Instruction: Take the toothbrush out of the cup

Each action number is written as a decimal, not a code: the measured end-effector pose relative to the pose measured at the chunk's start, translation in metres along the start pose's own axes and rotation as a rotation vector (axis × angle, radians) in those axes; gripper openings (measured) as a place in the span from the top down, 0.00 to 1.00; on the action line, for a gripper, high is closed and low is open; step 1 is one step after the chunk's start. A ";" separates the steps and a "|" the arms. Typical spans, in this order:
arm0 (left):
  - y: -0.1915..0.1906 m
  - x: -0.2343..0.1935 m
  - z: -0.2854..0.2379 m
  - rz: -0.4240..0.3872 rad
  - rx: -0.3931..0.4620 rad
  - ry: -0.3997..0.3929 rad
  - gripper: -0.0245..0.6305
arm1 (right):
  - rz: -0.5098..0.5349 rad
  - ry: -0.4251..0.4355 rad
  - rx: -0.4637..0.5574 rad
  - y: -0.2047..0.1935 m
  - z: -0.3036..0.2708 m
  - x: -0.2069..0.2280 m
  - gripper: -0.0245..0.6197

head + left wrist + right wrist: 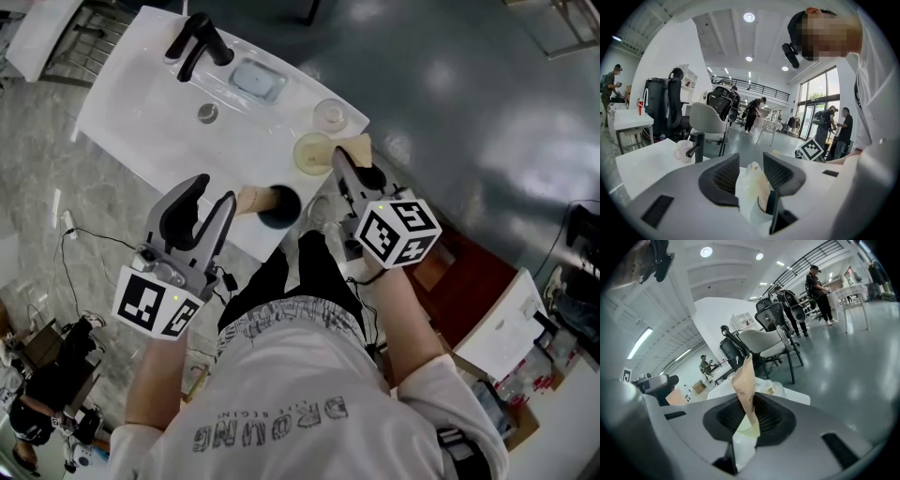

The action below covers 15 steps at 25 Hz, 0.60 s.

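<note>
A white table (141,112) with a sink basin fills the upper left of the head view, with a black tap (197,42) at its far end and a soap dish (257,80) beside the drain. The left gripper (216,190) hangs over the table's near edge. Its jaws are spread wide with nothing gripped between them. Just to its right on the table edge lies a tan-and-black thing (272,204) that I cannot make out. The right gripper (349,161) reaches in at the table's right corner, near a pale yellow cup (312,153). A glass (330,114) stands just behind the cup. In the right gripper view the jaws are closed on a tan paper-wrapped toothbrush (744,376), pinching it partway down. The toothbrush stands nearly upright, its top rising above the jaws and its lower end in the cup.
</note>
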<state>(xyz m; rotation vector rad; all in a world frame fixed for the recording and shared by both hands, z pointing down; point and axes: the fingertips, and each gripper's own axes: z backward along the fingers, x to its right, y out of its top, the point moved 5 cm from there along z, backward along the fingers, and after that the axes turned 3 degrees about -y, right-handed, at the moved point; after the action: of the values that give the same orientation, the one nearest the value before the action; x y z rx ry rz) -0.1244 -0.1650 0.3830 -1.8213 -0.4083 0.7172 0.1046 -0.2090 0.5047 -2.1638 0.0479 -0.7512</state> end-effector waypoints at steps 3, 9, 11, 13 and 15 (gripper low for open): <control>-0.001 -0.002 0.000 0.002 0.004 0.001 0.70 | 0.001 -0.003 -0.001 -0.001 -0.001 0.000 0.88; 0.001 -0.001 0.002 0.003 0.014 0.000 0.70 | 0.000 -0.007 0.003 0.001 0.002 -0.001 0.90; 0.002 -0.002 0.004 0.004 0.017 -0.001 0.70 | 0.004 -0.008 0.005 0.002 0.002 -0.003 0.90; 0.003 -0.002 0.005 0.004 0.021 -0.001 0.70 | 0.009 -0.009 0.007 0.004 0.003 -0.005 0.90; 0.003 -0.003 0.006 0.004 0.028 -0.002 0.70 | 0.011 -0.011 0.012 0.005 0.004 -0.006 0.90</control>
<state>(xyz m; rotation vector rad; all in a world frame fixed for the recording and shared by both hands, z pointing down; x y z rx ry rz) -0.1307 -0.1634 0.3791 -1.7959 -0.3947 0.7247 0.1027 -0.2076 0.4958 -2.1547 0.0495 -0.7315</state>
